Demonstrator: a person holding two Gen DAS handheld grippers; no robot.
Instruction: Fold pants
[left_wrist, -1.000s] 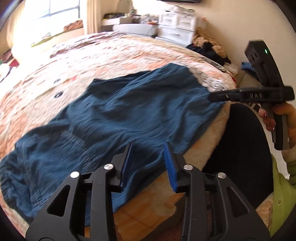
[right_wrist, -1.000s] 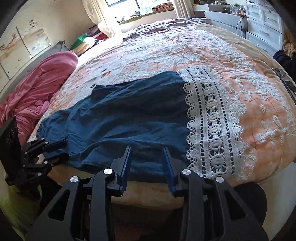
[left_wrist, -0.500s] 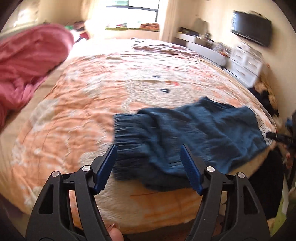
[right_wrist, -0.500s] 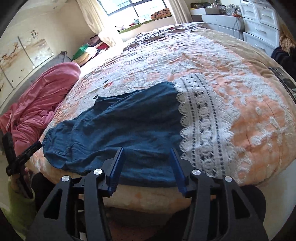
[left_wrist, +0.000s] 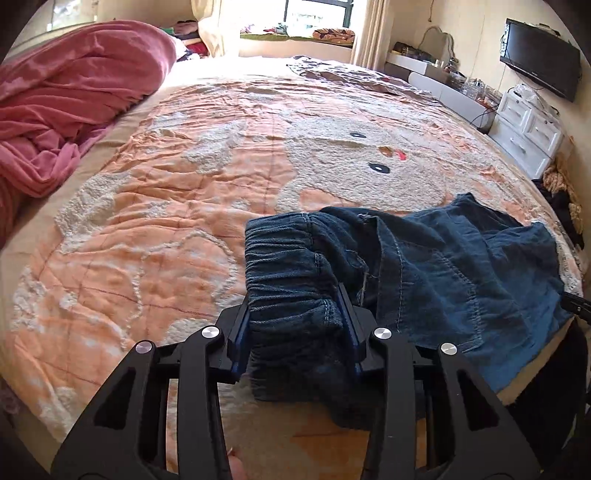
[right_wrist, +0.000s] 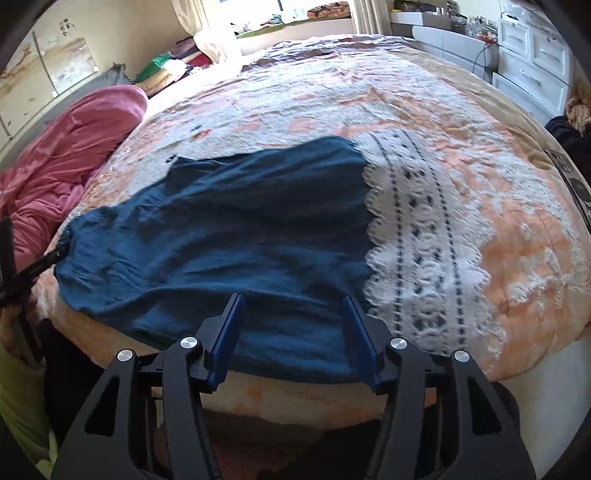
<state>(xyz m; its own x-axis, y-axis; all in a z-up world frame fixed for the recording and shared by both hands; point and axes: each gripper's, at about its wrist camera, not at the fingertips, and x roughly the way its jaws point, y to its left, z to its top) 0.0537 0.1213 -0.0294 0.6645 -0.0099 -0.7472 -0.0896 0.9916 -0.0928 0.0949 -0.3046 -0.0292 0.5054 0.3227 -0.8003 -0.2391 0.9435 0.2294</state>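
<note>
Dark blue pants (right_wrist: 229, 229) with white lace cuffs (right_wrist: 417, 254) lie across the near edge of the bed. In the left wrist view the elastic waistband (left_wrist: 288, 266) is bunched between my left gripper's fingers. My left gripper (left_wrist: 295, 314) is open around that waistband corner, its pads beside the cloth on both sides. My right gripper (right_wrist: 291, 321) is open over the near hem of the pant leg, next to the lace. The left gripper also shows in the right wrist view (right_wrist: 44, 258) at the waistband end.
The bed has an orange and white fleece cover (left_wrist: 221, 166). A pink blanket (left_wrist: 66, 96) is heaped at the far left. White drawers (left_wrist: 528, 129) and a wall television (left_wrist: 539, 59) stand at the right. Dark clothes (left_wrist: 565, 206) lie by the bed's right side.
My left gripper has swung from the middle of the pants to the waistband end, opened wide, then narrowed around the waistband. My right gripper has opened wider and stayed at the leg hem.
</note>
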